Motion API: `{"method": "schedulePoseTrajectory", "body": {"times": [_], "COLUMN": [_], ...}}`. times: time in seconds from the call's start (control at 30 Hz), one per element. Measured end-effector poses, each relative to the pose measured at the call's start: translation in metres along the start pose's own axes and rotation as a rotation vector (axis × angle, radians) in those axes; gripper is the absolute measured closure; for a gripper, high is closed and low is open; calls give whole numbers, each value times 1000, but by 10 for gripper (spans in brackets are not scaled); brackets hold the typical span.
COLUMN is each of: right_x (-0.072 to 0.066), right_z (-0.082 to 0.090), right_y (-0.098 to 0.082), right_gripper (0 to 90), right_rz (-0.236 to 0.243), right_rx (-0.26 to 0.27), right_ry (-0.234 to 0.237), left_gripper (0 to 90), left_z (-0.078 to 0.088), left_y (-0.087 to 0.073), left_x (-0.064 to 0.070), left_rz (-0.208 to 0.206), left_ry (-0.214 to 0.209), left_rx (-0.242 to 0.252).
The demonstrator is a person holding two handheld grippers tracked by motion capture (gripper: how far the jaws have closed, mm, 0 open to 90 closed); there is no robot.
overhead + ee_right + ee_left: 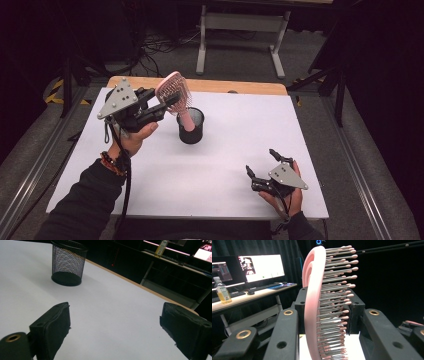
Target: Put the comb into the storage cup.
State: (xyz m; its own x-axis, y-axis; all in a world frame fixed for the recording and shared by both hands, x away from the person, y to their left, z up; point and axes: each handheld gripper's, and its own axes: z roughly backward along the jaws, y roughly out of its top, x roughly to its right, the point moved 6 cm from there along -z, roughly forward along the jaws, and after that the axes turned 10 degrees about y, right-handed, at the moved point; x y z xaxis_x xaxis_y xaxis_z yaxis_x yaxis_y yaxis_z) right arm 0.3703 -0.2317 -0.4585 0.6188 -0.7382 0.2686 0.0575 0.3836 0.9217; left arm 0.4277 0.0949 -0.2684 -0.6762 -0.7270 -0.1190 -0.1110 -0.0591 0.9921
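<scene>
Left gripper (167, 102) is up over the far-left part of the white table (225, 170), jaws pinched on the head of a pink hairbrush (172, 90). In the left gripper view the two black jaws press on either side of the brush head (314, 302), bristles with pink tips pointing to that view's right, the rounded end of the head rising well past the jaw tips. In the high view the brush's handle (186, 120) runs down and away from the claw, its lower end inside the black mesh cup (191, 127), which stands just beside the left gripper on the table's mid-far area. The brush is tilted, head up toward the claw, handle end in the cup; cannot tell if the handle touches the cup's bottom. The grey three-cornered plate (117, 99) sits on top of the left gripper, the left hand (134, 137) under it, a dark sleeve and bead bracelet at the wrist. Right gripper (260, 170) rests low at the near-right part of the table, jaws spread wide with nothing between them; bare white table shows in the gap in the right gripper view (115, 322). From that claw the mesh cup (68, 266) stands well ahead and to the left, upright, well apart from it. The right hand (285, 192) holds its gripper near the table's near edge. A desk with monitors (260, 266) and a bottle (223, 292) sits in the dark background behind the left claw.
</scene>
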Motion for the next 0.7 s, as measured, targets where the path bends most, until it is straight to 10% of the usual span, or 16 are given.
{"method": "schedulePoseTrajectory", "body": {"times": [0.7], "right_x": [-1], "right_z": [-3], "right_y": [-1], "right_gripper": [101], "right_rz": [-11], "right_rx": [-9], "right_ry": [25], "left_gripper": [640], "left_z": [-56], "left_y": [-18], "left_x": [-27], "left_rz": [-18], "left_ry": [23], "left_rx": [-89]}}
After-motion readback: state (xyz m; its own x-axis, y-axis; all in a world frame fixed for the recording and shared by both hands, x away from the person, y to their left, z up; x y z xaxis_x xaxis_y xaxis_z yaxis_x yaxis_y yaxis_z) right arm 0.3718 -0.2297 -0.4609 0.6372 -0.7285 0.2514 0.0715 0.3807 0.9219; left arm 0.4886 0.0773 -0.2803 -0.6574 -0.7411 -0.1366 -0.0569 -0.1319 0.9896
